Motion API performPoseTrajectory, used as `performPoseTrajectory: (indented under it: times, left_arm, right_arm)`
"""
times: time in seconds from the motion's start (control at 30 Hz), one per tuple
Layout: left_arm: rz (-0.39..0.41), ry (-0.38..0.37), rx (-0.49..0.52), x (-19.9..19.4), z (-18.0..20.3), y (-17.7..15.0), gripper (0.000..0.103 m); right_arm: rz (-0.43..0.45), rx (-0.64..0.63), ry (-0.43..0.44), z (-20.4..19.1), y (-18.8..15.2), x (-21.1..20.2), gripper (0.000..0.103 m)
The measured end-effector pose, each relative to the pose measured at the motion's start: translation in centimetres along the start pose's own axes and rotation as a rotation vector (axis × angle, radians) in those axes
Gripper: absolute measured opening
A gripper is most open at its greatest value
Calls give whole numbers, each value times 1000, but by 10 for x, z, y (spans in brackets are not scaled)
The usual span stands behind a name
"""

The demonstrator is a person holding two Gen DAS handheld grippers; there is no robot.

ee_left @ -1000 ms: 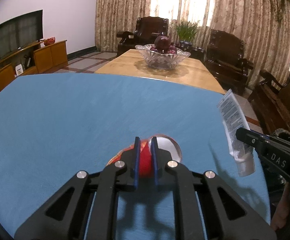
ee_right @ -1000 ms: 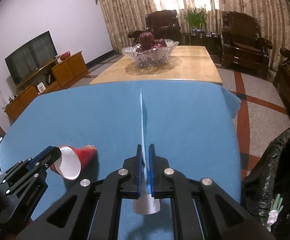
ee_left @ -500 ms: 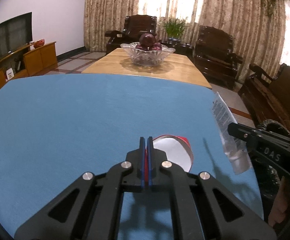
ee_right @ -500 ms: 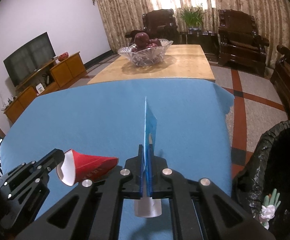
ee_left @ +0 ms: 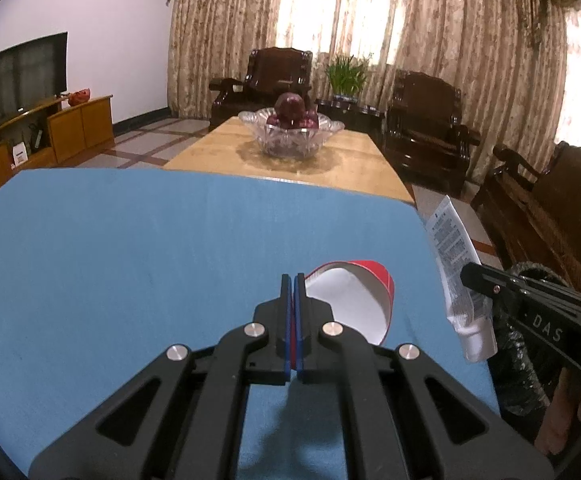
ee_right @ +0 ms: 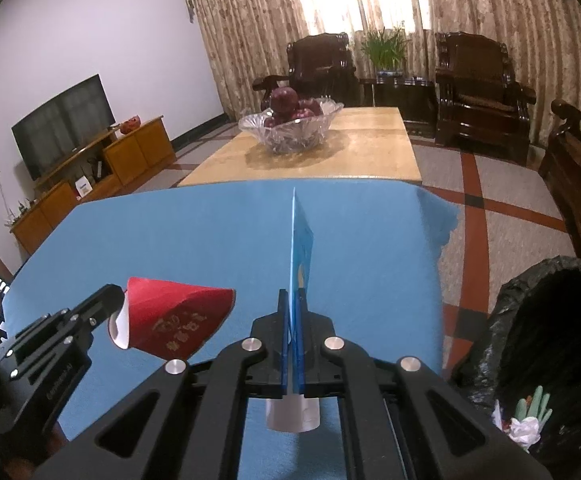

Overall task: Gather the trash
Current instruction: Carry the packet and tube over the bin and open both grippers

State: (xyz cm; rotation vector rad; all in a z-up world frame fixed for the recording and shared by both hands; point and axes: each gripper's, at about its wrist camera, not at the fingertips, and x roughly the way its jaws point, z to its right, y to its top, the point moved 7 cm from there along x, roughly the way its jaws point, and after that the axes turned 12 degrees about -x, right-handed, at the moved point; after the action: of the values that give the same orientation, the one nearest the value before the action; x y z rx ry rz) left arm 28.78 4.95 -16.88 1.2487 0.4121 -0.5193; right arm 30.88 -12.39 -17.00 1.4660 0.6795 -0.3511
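A red paper cup [ee_right: 174,322] with a white inside and gold lettering; a blue-and-white tube [ee_right: 301,256] with a white cap; a plain blue cloth [ee_left: 150,240] on the worktop; black tongs [ee_left: 293,292] with blue pads; a black bin bag [ee_right: 538,344]; mottled beige curtains [ee_left: 430,32].

The left claw [ee_left: 293,280] holds a paper cup [ee_left: 354,300] by its rim, above the near part of the tabletop [ee_left: 130,248]. The cup lies on its side. To its right, the right claw [ee_right: 293,296] holds a flat tube [ee_right: 300,248] on edge, cap end near the camera. A trash bin [ee_right: 538,340] stands on the floor to the right of the tabletop, with some trash [ee_right: 528,420] in it. Behind the tabletop, a glass bowl [ee_left: 290,136] of fruit sits on a wooden table [ee_left: 354,164]. Armchairs [ee_left: 274,80] stand behind that. A TV [ee_left: 18,76] is far left.
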Motion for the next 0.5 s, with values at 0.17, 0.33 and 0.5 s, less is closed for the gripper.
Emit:
performPoseTrajectory:
  times: [0.17,0.33,0.5]
  left_arm:
    - [23,-10,19,-10,12,9,0]
    - [36,-37,38,-19,37,13,0]
    - [42,-81,65,-27,72,11,0]
  right_arm:
    - [30,-1,-19,7,7,-19,3]
    - [65,8,-44,21,10,-47,3]
    - [94,24,-85,44,8,-78,3]
